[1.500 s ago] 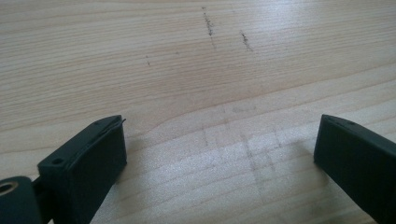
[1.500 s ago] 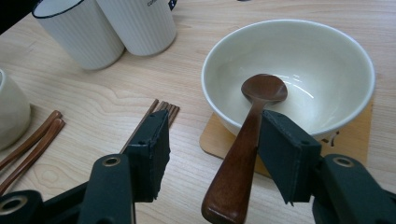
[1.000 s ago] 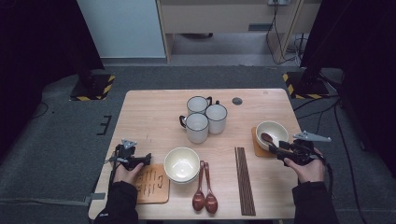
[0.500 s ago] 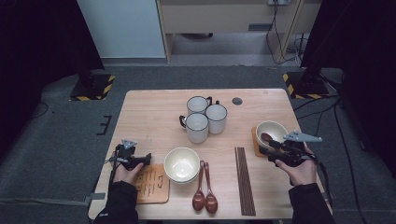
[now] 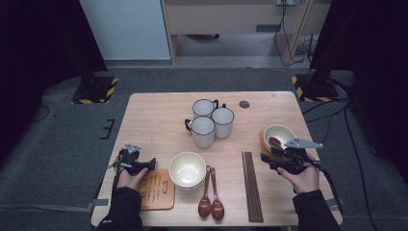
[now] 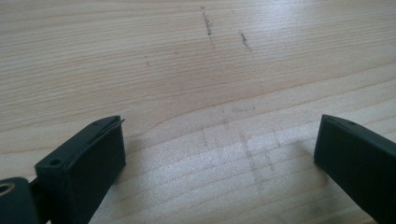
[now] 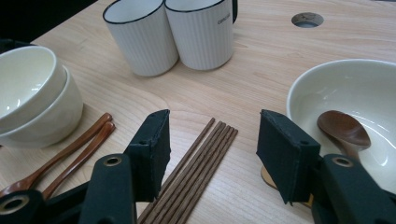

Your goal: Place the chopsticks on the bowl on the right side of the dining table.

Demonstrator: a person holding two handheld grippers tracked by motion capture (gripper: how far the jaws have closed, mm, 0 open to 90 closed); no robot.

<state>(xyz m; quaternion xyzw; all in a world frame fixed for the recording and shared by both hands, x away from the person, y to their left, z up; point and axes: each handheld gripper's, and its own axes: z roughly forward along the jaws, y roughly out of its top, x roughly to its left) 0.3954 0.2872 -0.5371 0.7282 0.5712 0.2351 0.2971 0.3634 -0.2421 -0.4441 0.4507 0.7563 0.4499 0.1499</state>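
We hold the right claw (image 7: 212,154) spread with nothing between its jaws, low over the far ends of the chopsticks (image 7: 196,161), which lie in a tight bundle at the lower middle of the right gripper view and right of centre in the high view. The left claw (image 6: 219,163) is also spread wide over bare counter (image 6: 196,70) at the lower left of the high view, beside the wooden board (image 5: 156,188).

The likeliest trouble, as we judge it, is the bundle itself: the sticks touch along their length, so closing on them may pinch several at once, or roll one aside and scatter the rest. Coming in at an angle could also skid them across the smooth wood.

On the right side of the right gripper view, the white bowl (image 7: 336,88) with a brown spoon (image 7: 343,128) in it sits just beside the right jaw, on a wooden coaster; a nudge there could tip the spoon out. On the left of that view the two stacked bowls (image 7: 32,98) and two wooden spoons (image 7: 70,149) lie near the bundle's other side. The three mugs (image 5: 210,121) stand well apart, toward the upper middle.
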